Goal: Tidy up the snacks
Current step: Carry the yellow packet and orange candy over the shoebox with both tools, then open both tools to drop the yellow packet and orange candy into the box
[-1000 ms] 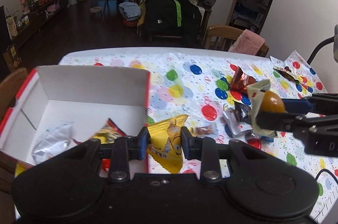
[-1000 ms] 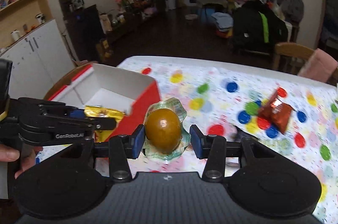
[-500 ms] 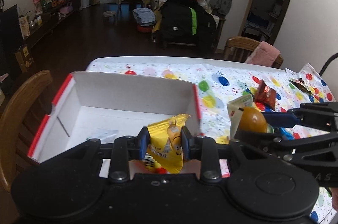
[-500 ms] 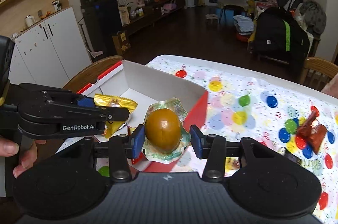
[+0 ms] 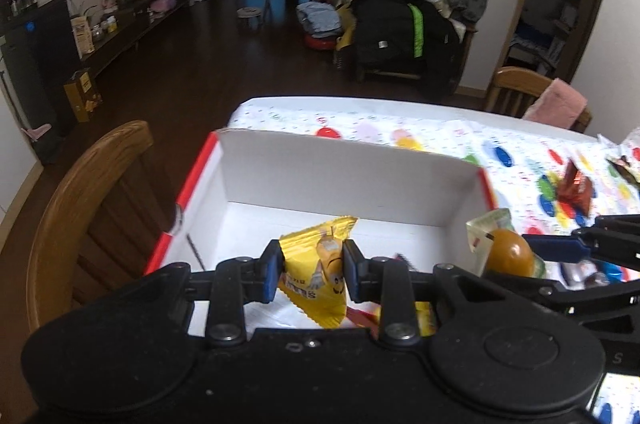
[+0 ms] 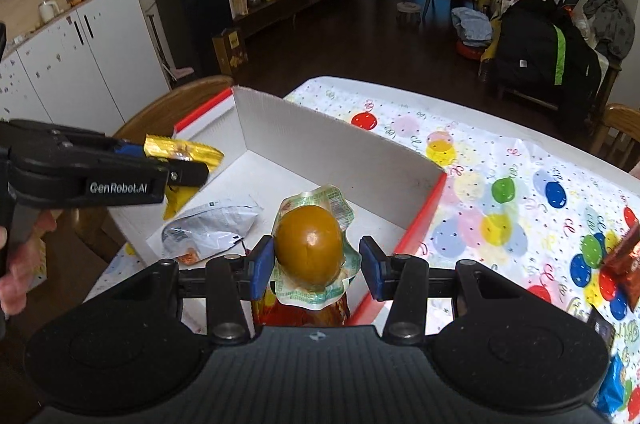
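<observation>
snacks hang over the white box [image 6: 320, 152] so a release drops them inside. left gripper [image 5: 310, 274] has its fingers pinched on a yellow candy packet [image 5: 320, 272]; right gripper [image 6: 312, 264], at its 3 o'clock, clamps a sealed brown egg [image 6: 309, 250]. more snacks wait on the table [image 6: 500, 160].

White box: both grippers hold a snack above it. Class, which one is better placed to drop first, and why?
Left. The left gripper holds the yellow packet over the white box floor; the right gripper holds its egg pack nearer the red-edged side wall.
</observation>
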A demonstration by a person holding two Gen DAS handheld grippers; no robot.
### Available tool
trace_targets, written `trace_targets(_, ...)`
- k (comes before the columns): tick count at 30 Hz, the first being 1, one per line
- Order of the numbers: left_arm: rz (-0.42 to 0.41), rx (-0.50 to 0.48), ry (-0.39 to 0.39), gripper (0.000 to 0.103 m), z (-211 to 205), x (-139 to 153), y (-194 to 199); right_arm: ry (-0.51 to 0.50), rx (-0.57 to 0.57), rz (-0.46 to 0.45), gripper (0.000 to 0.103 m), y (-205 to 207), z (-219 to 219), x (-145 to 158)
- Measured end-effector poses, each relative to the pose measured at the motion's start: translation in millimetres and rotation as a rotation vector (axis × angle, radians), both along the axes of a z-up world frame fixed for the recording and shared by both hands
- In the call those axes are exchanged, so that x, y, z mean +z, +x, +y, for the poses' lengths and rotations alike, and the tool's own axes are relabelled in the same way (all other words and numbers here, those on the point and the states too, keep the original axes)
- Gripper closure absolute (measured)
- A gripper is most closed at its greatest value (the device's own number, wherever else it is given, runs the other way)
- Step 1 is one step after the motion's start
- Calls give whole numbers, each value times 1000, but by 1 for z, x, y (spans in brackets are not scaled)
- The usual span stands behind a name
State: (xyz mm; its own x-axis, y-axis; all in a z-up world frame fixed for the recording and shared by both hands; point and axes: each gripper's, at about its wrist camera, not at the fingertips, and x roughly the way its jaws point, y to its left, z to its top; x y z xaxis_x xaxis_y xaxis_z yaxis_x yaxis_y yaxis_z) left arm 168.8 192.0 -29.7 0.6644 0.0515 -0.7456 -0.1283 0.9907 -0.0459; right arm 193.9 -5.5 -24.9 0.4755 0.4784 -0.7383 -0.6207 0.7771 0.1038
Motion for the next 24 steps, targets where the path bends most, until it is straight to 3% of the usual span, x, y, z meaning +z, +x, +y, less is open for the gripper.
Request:
trace_targets(13, 94, 2, 45, 74, 20, -37, 41, -89, 11, 38, 57, 35, 41, -38)
trace_targets(24, 179, -41, 51, 74, 15, -56, 49, -111, 36, 84, 56, 40, 51, -53)
